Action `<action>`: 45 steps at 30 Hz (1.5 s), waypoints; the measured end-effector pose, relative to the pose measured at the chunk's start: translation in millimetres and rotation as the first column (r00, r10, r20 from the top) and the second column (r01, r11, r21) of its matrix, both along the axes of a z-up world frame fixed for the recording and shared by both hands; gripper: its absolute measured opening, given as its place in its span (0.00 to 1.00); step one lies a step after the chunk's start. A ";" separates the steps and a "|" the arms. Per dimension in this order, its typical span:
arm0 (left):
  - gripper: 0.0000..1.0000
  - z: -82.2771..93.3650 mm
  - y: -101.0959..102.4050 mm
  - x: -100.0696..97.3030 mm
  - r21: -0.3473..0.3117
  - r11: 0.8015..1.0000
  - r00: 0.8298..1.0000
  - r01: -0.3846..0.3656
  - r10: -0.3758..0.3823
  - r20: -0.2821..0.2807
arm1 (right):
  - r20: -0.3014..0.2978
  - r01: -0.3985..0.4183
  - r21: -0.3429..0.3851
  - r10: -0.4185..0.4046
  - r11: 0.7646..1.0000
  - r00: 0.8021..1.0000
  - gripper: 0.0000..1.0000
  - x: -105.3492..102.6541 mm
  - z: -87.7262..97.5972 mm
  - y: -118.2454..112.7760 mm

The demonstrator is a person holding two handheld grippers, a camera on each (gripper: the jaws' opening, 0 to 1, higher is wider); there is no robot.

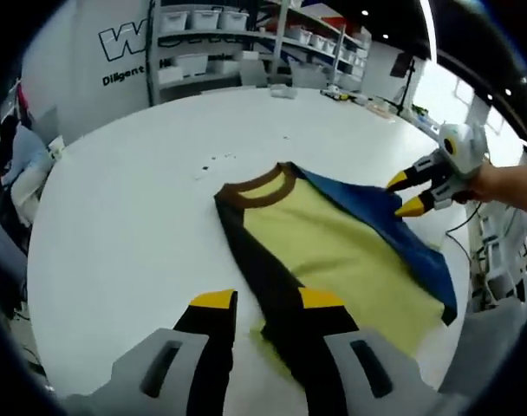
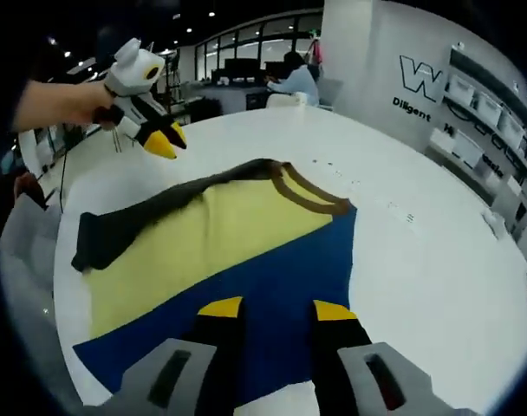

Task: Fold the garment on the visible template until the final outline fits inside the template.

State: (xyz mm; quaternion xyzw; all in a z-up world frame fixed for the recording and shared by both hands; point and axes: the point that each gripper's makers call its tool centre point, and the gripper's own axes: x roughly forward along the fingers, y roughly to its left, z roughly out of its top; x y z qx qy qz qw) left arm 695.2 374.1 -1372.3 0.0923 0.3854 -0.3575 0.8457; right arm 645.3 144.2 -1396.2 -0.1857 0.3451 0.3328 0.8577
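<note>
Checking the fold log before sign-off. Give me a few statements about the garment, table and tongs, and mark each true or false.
1. The garment lies on a white table. True.
2. Its collar is brown. True.
3. The garment's middle panel is red. False: it is yellow, with a blue panel on one side and a dark sleeve on the other.
4. The right tongs are clamped on the collar. False: they are open over the blue panel.
5. The left tongs are open. True.

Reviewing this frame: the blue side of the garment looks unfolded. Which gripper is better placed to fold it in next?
Right, probably. The right gripper hangs open directly over the garment's blue panel, near its outer edge. The left gripper sits over the dark sleeve on the opposite side, already laid along the yellow body.
</note>
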 end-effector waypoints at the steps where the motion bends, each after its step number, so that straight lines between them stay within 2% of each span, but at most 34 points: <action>1: 0.26 -1.4 0.5 -14.0 -0.002 1.000 1.000 0.001 -0.001 0.001 | -0.005 0.004 0.006 -0.004 1.000 1.000 0.26 -7.6 0.8 1.9; 3: 0.28 -5.6 1.8 -33.9 0.019 1.000 1.000 0.017 -0.017 0.007 | -0.011 0.007 0.015 -0.007 1.000 1.000 0.30 -28.6 2.1 8.0; 6: 0.33 -11.4 -1.8 -77.8 0.030 0.998 0.999 0.052 -0.052 0.010 | -0.010 0.022 0.037 -0.022 0.999 1.000 0.32 -54.7 3.9 14.8; 8: 0.35 -18.0 -3.7 -104.7 0.049 0.996 0.997 0.081 -0.081 0.004 | -0.002 -0.003 0.027 0.003 1.000 1.000 0.32 -74.8 1.8 21.7; 9: 0.36 -20.2 -5.3 -113.8 0.053 0.994 0.996 0.093 -0.093 0.006 | 0.005 -0.021 0.008 0.021 1.000 1.000 0.31 -81.6 0.1 22.7; 11: 0.38 -27.0 -5.3 -133.7 0.102 0.986 0.990 0.135 -0.138 0.021 | 0.003 -0.011 0.009 0.011 1.000 1.000 0.32 -96.8 -3.3 24.5; 15: 0.38 -34.5 -12.6 -158.9 0.117 0.982 0.987 0.151 -0.157 0.040 | 0.022 -0.013 0.006 0.013 1.000 1.000 0.30 -119.0 -5.7 29.9; 18: 0.40 -36.8 -21.5 -167.8 0.151 0.972 0.978 0.181 -0.194 0.076 | 0.037 -0.020 -0.032 0.021 0.999 0.999 0.31 -128.3 -11.2 31.1; 20: 0.41 -40.7 -29.6 -174.0 0.163 0.966 0.974 0.199 -0.214 0.078 | 0.061 -0.020 -0.036 0.022 0.999 0.998 0.32 -130.7 -10.5 33.2; 22: 0.43 -39.0 -34.8 -173.1 0.205 0.955 0.962 0.212 -0.241 0.128 | 0.066 -0.014 -0.052 0.017 0.999 0.998 0.31 -134.4 -13.6 33.9; 23: 0.42 -39.4 -37.3 -173.9 0.202 0.957 0.963 0.208 -0.236 0.130 | 0.064 -0.008 -0.038 0.011 0.999 0.998 0.30 -136.8 -14.3 36.6; 27: 0.38 -53.7 -39.9 -172.9 0.228 0.953 0.969 0.198 -0.226 0.101 | 0.063 -0.013 -0.048 0.016 0.999 0.998 0.29 -142.4 -22.6 44.5; 32: 0.31 -66.4 -37.3 -169.4 0.220 0.963 0.984 0.155 -0.172 0.056 | 0.053 0.015 -0.057 -0.012 0.998 0.999 0.30 -144.4 -28.2 49.4; 35: 0.21 -72.0 -29.8 -168.0 0.234 0.963 0.988 0.135 -0.149 0.044 | 0.045 0.010 -0.042 -0.008 0.999 0.999 0.33 -146.1 -28.7 57.2; 37: 0.14 -74.4 -28.9 -164.6 0.210 0.972 0.993 0.104 -0.115 0.038 | 0.044 0.028 0.001 -0.028 1.000 0.999 0.38 -144.2 -24.9 65.8; 38: 0.12 -73.9 -26.9 -164.2 0.197 0.976 0.995 0.091 -0.098 0.027 | 0.051 0.001 -0.021 0.000 1.000 0.999 0.38 -143.9 -25.5 69.9; 39: 0.09 -70.4 -24.0 -163.9 0.185 0.980 0.996 0.079 -0.085 0.026 | 0.062 -0.016 -0.062 0.020 0.998 0.998 0.36 -142.8 -27.1 68.4; 41: 0.06 -67.6 -19.2 -161.8 0.164 0.985 0.998 0.054 -0.058 0.021 | 0.059 -0.026 -0.072 0.030 0.997 0.998 0.27 -141.9 -32.9 70.8; 43: 0.05 -63.8 -15.9 -161.3 0.117 0.993 1.000 0.007 -0.008 0.003 | 0.059 -0.016 -0.071 0.020 0.997 0.998 0.25 -138.6 -36.6 69.8; 45: 0.05 -60.4 -13.0 -161.7 0.078 0.997 1.000 -0.015 0.016 -0.015 | 0.054 -0.030 -0.121 0.037 0.992 0.998 0.18 -138.8 -41.9 64.8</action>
